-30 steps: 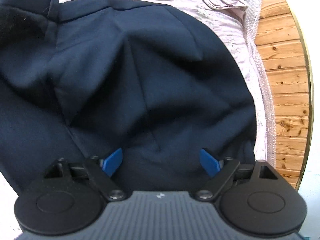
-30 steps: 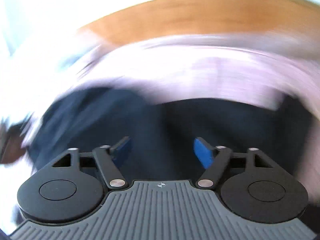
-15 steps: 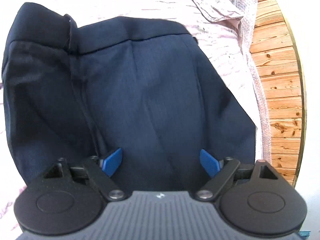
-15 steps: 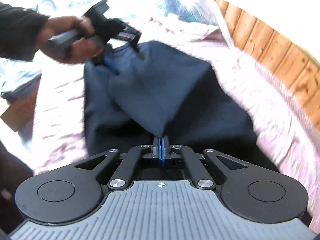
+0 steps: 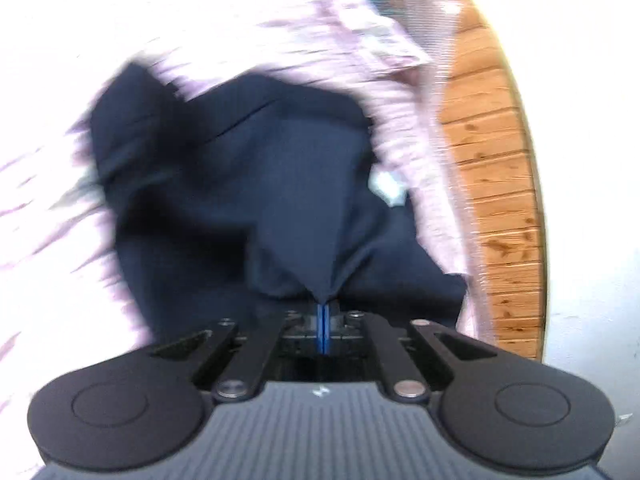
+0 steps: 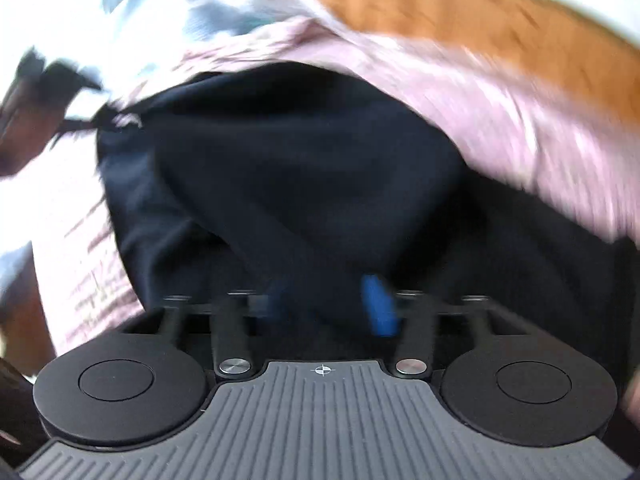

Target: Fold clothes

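Navy trousers (image 5: 280, 184) lie bunched on the pink sheet (image 5: 400, 120), wood wall (image 5: 496, 216) to the right. Left gripper (image 5: 323, 312), wide apart a sec ago, has just snapped closed and now pinches a near fold, cloth tenting up. Right gripper (image 6: 332, 304), clamped on fabric half a sec ago, has just been opening; cloth sits loose btwn its jaws. Looks like a handover mid-fold.

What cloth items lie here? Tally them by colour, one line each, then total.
Dark navy: 1, the trousers
Pale pink: 1, the wrinkled sheet under them
Pale blue: 1, a blurred cloth at the far edge, right wrist view
Total: 3
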A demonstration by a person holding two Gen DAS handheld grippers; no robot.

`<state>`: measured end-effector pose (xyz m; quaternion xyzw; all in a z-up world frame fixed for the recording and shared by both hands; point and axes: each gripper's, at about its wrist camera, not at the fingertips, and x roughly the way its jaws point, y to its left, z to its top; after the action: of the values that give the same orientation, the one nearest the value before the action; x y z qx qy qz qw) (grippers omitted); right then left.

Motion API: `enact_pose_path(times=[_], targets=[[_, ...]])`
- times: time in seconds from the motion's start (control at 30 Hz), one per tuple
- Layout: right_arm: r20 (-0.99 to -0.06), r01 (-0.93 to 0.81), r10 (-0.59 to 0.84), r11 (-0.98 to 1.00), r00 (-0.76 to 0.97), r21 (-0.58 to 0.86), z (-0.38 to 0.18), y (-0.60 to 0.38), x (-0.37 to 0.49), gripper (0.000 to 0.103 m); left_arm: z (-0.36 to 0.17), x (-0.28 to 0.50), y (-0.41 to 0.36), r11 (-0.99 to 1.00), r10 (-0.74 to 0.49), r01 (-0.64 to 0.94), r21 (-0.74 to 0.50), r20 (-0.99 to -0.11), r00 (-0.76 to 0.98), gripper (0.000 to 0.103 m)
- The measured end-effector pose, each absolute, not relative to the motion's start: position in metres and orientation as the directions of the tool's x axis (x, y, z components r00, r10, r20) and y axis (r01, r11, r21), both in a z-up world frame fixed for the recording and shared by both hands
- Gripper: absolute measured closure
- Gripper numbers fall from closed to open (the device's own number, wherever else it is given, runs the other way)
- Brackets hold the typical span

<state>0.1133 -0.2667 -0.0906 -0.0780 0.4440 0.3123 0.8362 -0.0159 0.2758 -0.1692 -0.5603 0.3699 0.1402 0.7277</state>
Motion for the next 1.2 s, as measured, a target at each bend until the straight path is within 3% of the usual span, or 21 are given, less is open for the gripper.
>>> enact_pose_path(times=[0.07, 0.13, 0.2, 0.3, 0.43, 0.47, 0.53, 0.57, 0.6, 0.7, 0.77, 0.87, 1.07, 1.2], targets=[[-0.807, -0.439, 0.413, 0.872, 0.421, 0.217, -0.097, -0.302, 0.123, 0.046, -0.179, -0.026, 0.279, 0.31, -0.205, -0.633, -0.709, -0.7, 0.684, 0.094], [-0.815, -0.265, 0.323, 0.94, 0.481, 0.216, -0.095, -0.344, 0.134, 0.044, -0.176, -0.018, 0.277, 0.307, -0.177, -0.632, -0.712, -0.695, 0.697, 0.077], [-0.819, -0.084, 0.204, 0.978, 0.536, 0.189, -0.093, -0.386, 0.149, 0.032, -0.165, -0.005, 0.273, 0.335, -0.139, -0.627, -0.703, -0.695, 0.705, 0.047], [-0.82, 0.164, 0.001, 0.98, 0.572, 0.116, -0.092, -0.443, 0.182, 0.016, -0.155, 0.024, 0.274, 0.404, -0.096, -0.635, -0.658, -0.721, 0.686, 0.03], [-0.816, 0.275, -0.105, 0.959, 0.568, 0.069, -0.108, -0.476, 0.241, 0.015, -0.156, 0.031, 0.277, 0.461, -0.06, -0.67, -0.582, -0.773, 0.631, 0.033], [-0.816, 0.268, -0.112, 0.962, 0.567, 0.055, -0.113, -0.479, 0.256, 0.015, -0.158, 0.035, 0.276, 0.474, -0.049, -0.678, -0.561, -0.786, 0.617, 0.038], [-0.826, 0.219, -0.103, 0.975, 0.554, 0.025, -0.125, -0.469, 0.282, 0.015, -0.163, 0.042, 0.275, 0.488, -0.04, -0.693, -0.53, -0.807, 0.589, 0.058], [-0.841, 0.189, -0.093, 0.982, 0.533, 0.011, -0.135, -0.465, 0.294, 0.017, -0.166, 0.041, 0.276, 0.49, -0.041, -0.698, -0.522, -0.813, 0.58, 0.078], [-0.859, 0.17, -0.088, 0.985, 0.504, -0.001, -0.145, -0.462, 0.303, 0.029, -0.169, 0.037, 0.279, 0.487, -0.051, -0.698, -0.526, -0.814, 0.579, 0.093], [-0.875, 0.187, -0.087, 0.982, 0.476, 0.004, -0.161, -0.471, 0.312, 0.054, -0.173, 0.031, 0.284, 0.479, -0.064, -0.687, -0.547, -0.802, 0.594, 0.098], [-0.87, 0.247, -0.097, 0.969, 0.483, 0.03, -0.156, -0.486, 0.309, 0.103, -0.172, 0.035, 0.286, 0.491, -0.068, -0.668, -0.559, -0.789, 0.611, 0.1], [-0.843, 0.309, -0.136, 0.95, 0.521, 0.038, -0.134, -0.506, 0.299, 0.103, -0.163, 0.04, 0.289, 0.502, -0.075, -0.634, -0.588, -0.76, 0.645, 0.1], [-0.689, 0.438, -0.175, 0.87, 0.703, 0.226, -0.028, -0.54, 0.21, 0.103, -0.148, 0.009, 0.302, 0.514, -0.128, -0.556, -0.653, -0.7, 0.703, 0.101], [-0.7, 0.534, -0.195, 0.79, 0.687, 0.303, -0.037, -0.543, 0.114, 0.103, -0.165, 0.006, 0.299, 0.54, -0.156, -0.558, -0.63, -0.726, 0.669, 0.1]])
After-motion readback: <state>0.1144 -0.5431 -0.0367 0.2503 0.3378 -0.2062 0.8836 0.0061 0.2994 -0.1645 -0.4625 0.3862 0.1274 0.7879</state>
